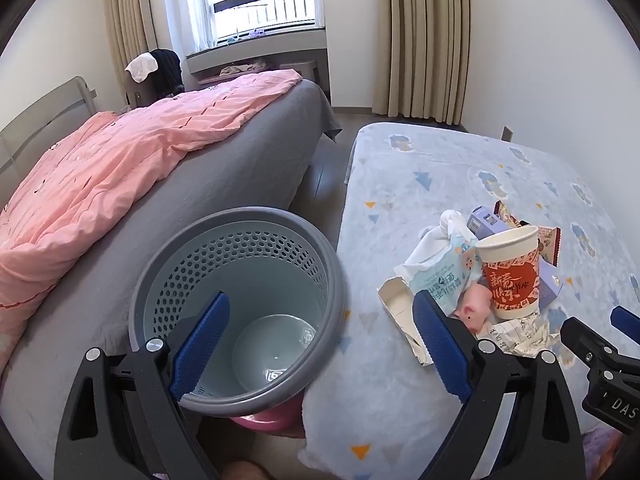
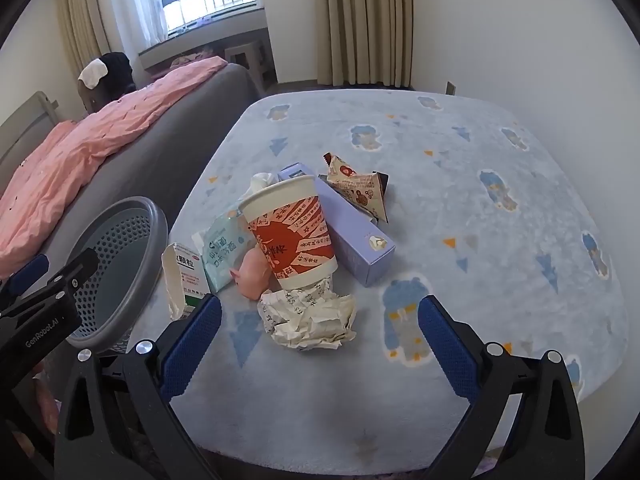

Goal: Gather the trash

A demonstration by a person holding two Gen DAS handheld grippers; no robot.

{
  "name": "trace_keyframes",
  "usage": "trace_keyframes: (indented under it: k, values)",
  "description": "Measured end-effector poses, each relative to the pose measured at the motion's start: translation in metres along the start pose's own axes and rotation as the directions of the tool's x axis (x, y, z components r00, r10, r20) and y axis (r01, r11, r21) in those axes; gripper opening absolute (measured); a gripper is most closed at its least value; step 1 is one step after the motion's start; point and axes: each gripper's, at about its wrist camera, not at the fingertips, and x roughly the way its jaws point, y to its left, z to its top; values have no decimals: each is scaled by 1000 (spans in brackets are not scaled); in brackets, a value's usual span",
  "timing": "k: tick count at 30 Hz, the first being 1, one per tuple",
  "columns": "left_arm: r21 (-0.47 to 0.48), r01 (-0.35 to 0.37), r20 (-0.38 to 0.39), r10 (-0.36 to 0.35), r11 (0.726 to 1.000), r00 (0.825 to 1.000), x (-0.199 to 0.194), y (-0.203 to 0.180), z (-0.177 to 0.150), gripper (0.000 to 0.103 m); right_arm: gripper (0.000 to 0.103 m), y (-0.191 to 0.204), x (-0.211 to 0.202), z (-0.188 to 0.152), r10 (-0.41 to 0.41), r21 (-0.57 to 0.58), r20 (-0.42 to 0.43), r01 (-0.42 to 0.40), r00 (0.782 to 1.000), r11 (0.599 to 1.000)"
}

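Beside the grey perforated bin [image 1: 240, 304], which is standing empty in the gap between the bed with the pink quilt [image 1: 100, 176] and the blue patterned blanket [image 2: 480, 184], the trash is lying in one heap on the blanket, just to the bin's right. A red-and-white paper cup [image 2: 290, 232] is leaning in the middle of that heap; a crumpled paper ball [image 2: 308, 320] is touching its base on the near side, a lavender carton [image 2: 352, 236] is lying against its far side, a printed snack wrapper [image 2: 356, 184] is sitting beyond that, and a wipes pack [image 2: 220, 252], a small pink toy [image 2: 252, 276] and an opened medicine box [image 2: 184, 276] are lying on the side nearest the bin. The left gripper [image 1: 320, 348] is hovering over the bin's rim with its jaws spread wide and nothing between them; the right gripper [image 2: 320, 348] is also gaping and empty, poised just short of the paper ball. Judging by the empty bin, collecting is only beginning. The next move likely calls for lowering the right gripper around the paper ball, pinching it gently, and carrying it left over the bin's rim.
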Motion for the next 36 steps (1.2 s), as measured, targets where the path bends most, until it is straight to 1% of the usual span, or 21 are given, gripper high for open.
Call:
trace_keyframes:
  k: [7, 14, 36]
  values:
    - [-10, -14, 7, 14, 1000, 1000, 0, 1, 1, 88, 97, 0, -1, -2, -3, 1, 9, 3, 1000, 1000]
    - [1, -30, 17, 30, 1000, 999, -1, -2, -1, 88, 97, 1, -2, -2, -7, -2, 12, 7, 1000, 1000]
    - [5, -34, 24, 34, 999, 999, -1, 0, -2, 88, 97, 0, -4, -1, -11, -2, 18, 11, 1000, 1000]
